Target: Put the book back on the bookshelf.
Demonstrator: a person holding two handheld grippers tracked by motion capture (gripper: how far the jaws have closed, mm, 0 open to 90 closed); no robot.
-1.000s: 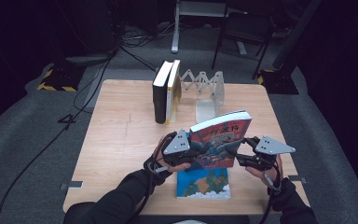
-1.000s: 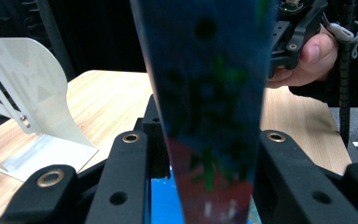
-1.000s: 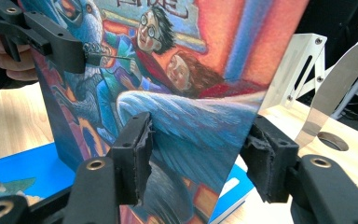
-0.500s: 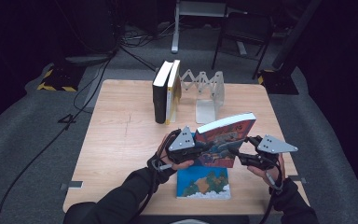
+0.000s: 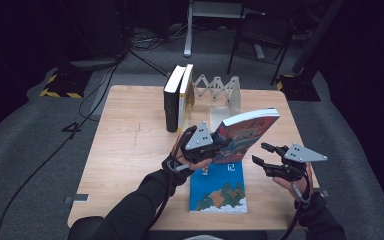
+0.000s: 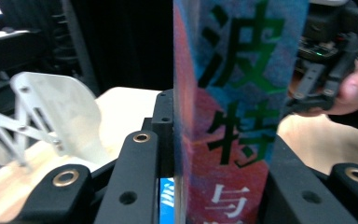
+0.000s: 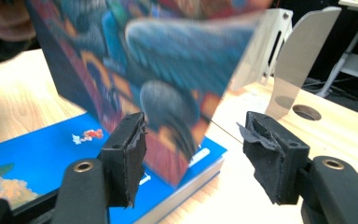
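The wooden table (image 5: 130, 150) is the largest thing here, and at its far edge two books (image 5: 178, 97) stand upright against a folding metal bookend (image 5: 220, 90), which stretches to the right of them with free room. Near the front edge a blue book (image 5: 220, 192) lies flat on the table. Above it, a red and blue book (image 5: 245, 132) is lifted off the table and held tilted, with its far right corner raised toward the bookend. The left gripper (image 5: 215, 147) is clamped tight on the near left part of this book; in the left gripper view the cover (image 6: 233, 116) stands pressed between the two black jaws. The right gripper (image 5: 267, 156) is just to the right of the book, and its jaws stand half wide with nothing pressed between them; they have just been opening a little, and in the right gripper view the book (image 7: 168, 84) is beyond the pads (image 7: 128, 154), apart from them. I judge that the step in hand is carrying the lifted book to the row at the far side. The next move, I think, calls for turning the book upright and setting it beside the two standing books, while the right gripper may steady it so that it does not slip or knock the others over.
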